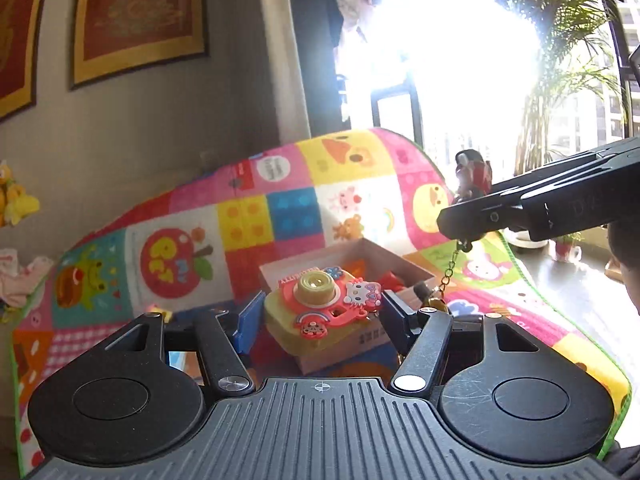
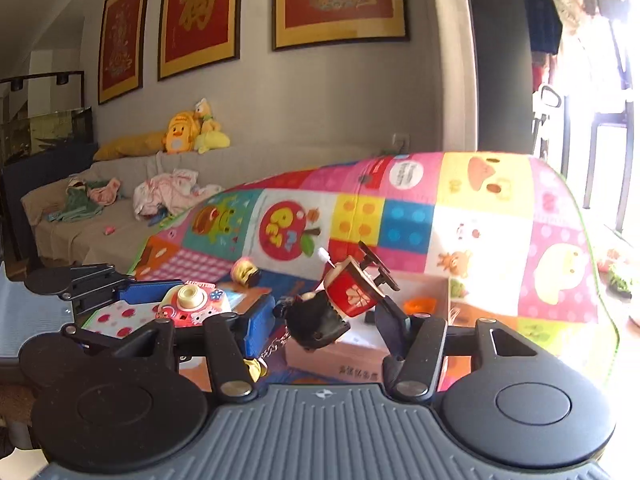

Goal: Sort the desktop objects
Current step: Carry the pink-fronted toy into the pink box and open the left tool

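Left claw [image 1: 316,312] clamping "HELLO KITTY" toy camera [image 1: 320,300]; right claw [image 2: 320,320] clamping chained figure keychain [image 2: 344,300].

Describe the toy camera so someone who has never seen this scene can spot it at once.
Find the bright patchwork play mat and the open cardboard box sitting on it. In front of the box, the left gripper holds the toy camera between its blue pads. It is the only pink-fronted, yellow-bodied toy with a round yellow lens and a white cartoon cat; the keychain figure in the right gripper is red and black.

left gripper [image 1: 316,316] clamped, right gripper [image 2: 320,320] clamped
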